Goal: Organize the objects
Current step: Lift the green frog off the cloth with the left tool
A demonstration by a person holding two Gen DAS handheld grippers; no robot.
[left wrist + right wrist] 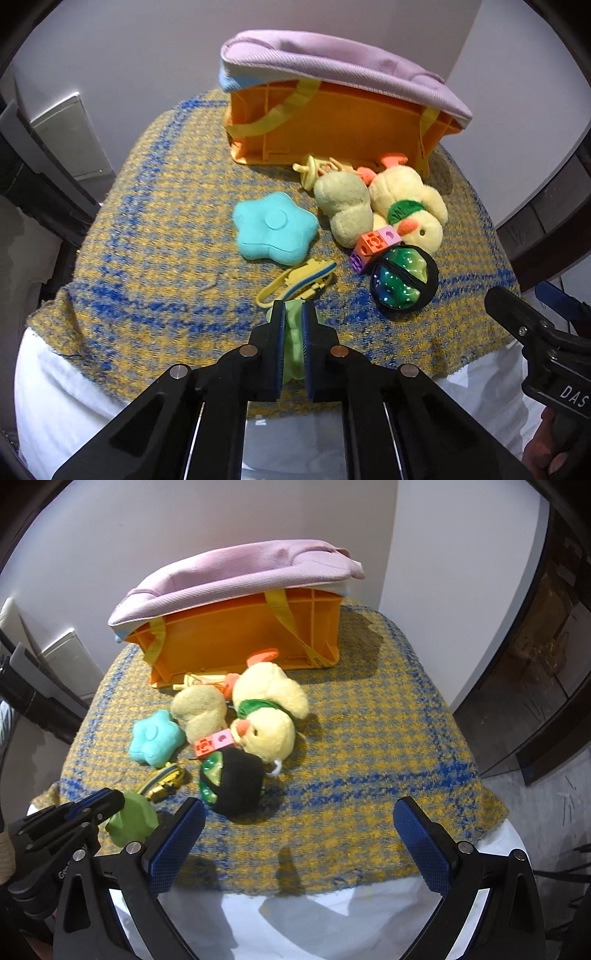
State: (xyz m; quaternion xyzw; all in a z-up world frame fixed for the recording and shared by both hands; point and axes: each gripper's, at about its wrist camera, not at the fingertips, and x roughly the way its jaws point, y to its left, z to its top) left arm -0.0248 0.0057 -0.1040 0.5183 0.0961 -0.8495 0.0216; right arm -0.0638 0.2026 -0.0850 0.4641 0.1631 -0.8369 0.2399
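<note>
We have one toy in hand: a soft green toy (293,334) is clamped between the jaws of our left gripper (293,314), just above the near edge of the counter (155,229), at about 6 o'clock from the pile. Our right gripper (299,834) hovers with its jaws wide apart and nothing between them.

The rest looks unsorted. Just past the green toy, at 12 o'clock, lies a yellow-and-blue clip toy (299,282). At 11 o'clock from it is the teal star (275,229); at 3 o'clock sits the black-and-green ball (404,282), touching a row of coloured blocks (375,245). Behind those, the beige plush (343,208) and the yellow duck plush (410,206) lean together, with small yellow and orange rattles (332,168) between them and the bag.

The orange bag (343,122) with its lilac top (332,62) stands at 12 o'clock, at the far edge. We cannot see inside it, so we judge the work barely begun: one item lifted, the others still to go.
</note>
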